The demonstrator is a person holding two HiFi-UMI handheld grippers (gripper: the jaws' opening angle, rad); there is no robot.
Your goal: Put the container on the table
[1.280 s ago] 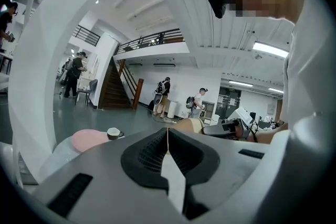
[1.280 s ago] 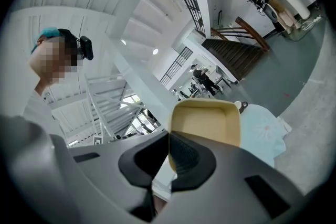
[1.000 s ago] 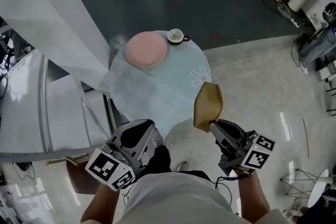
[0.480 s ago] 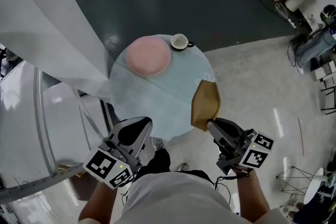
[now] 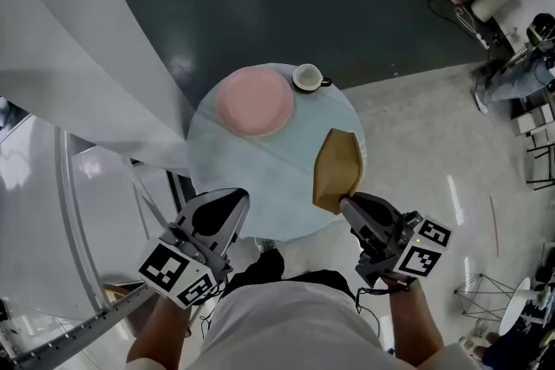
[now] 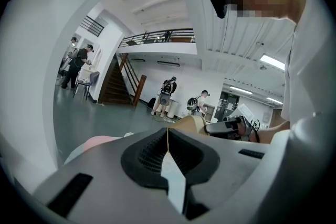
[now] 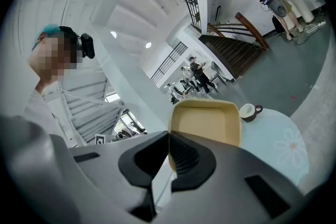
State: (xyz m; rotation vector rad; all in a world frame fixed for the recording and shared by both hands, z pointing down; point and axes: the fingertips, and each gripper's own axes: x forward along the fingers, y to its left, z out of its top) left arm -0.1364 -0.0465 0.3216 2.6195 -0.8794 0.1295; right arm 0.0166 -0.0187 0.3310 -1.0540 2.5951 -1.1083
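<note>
A tan, shallow rectangular container (image 5: pixel 337 168) hangs over the right part of the round pale-blue table (image 5: pixel 260 178), held by its near rim. My right gripper (image 5: pixel 344 205) is shut on that rim; in the right gripper view the container (image 7: pixel 206 123) stands straight ahead of the jaws with its hollow facing the camera. My left gripper (image 5: pixel 232 205) is shut and empty at the table's near left edge. In the left gripper view, its jaws (image 6: pixel 168 141) meet with nothing between them.
On the table's far side lie a pink plate (image 5: pixel 253 101) and a small cup (image 5: pixel 307 78) with a handle. A white curved stair wall (image 5: pixel 78 56) rises at the left. Dark floor lies beyond the table, pale floor to the right.
The table has come nearer and more underneath both grippers. The container, still held, has gone from beyond the table's right edge to over its top.
</note>
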